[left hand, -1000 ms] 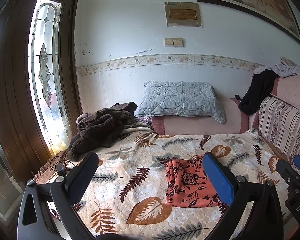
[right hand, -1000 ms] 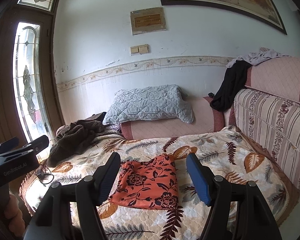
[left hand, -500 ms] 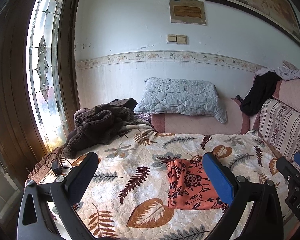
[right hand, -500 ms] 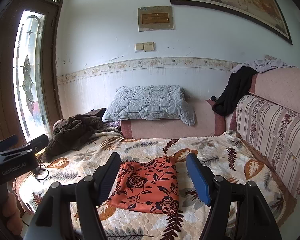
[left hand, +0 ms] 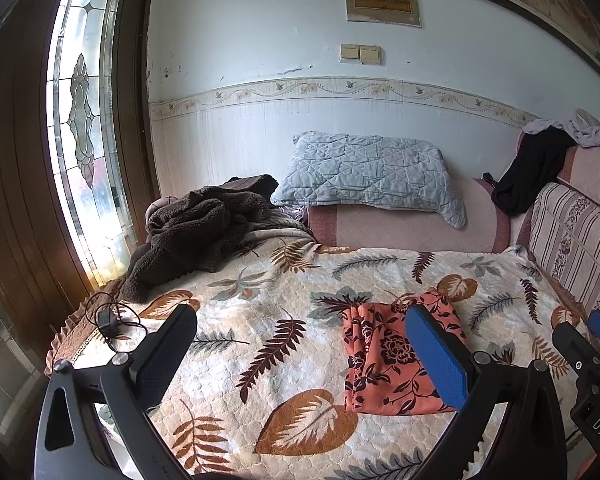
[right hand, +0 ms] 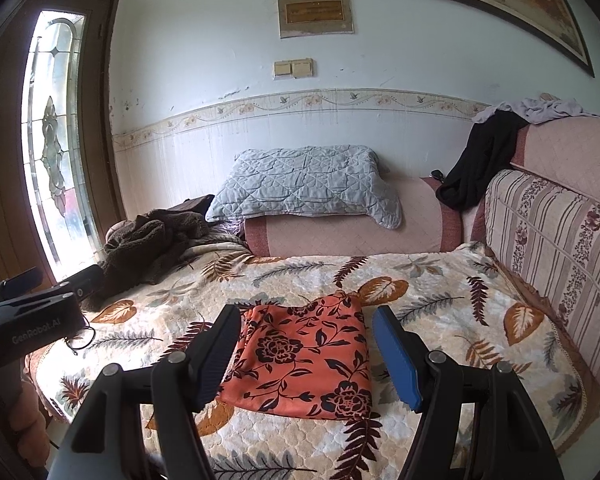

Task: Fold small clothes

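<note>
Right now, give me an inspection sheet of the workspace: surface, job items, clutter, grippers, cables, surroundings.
Surface: leaf-print blanket over a sofa seat.
Job's things: orange floral cloth lying flat on the blanket, untouched.
Clutter: brown fleece heap at the far left corner; grey pillow; black garment draped over the sofa back.
Grippers: left gripper and right gripper both open, empty, above the blanket.
Cables: black charger with cord at the blanket's left edge.
Surroundings: stained-glass door, wall switches, framed picture.
</note>
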Tool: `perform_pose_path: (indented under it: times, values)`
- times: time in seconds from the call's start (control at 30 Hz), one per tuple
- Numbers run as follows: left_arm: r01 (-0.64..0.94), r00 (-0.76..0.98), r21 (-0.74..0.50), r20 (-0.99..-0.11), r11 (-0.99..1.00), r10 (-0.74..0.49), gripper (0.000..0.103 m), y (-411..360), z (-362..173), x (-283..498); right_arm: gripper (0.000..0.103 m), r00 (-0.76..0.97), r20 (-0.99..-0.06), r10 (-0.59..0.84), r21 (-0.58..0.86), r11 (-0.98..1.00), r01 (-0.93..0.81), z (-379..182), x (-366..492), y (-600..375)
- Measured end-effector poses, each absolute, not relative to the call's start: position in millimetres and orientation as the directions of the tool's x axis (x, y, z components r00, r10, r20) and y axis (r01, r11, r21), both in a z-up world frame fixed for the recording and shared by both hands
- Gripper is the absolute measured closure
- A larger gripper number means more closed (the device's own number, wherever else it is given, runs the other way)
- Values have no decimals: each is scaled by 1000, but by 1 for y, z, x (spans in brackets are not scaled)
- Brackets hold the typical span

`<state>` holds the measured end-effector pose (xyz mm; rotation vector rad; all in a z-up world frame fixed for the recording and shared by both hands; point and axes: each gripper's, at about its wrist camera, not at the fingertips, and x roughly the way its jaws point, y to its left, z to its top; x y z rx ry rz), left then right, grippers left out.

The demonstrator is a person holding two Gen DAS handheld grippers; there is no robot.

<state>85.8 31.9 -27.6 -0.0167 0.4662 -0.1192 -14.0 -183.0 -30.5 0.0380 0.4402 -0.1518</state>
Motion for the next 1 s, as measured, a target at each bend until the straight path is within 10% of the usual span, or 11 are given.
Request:
perform_pose_path:
  times: [1.0]
  values:
    - [135, 882, -22, -454, 991, -130, 0, 20, -27, 111, 31, 890, -442, -116, 54, 986, 155, -38, 17, -202]
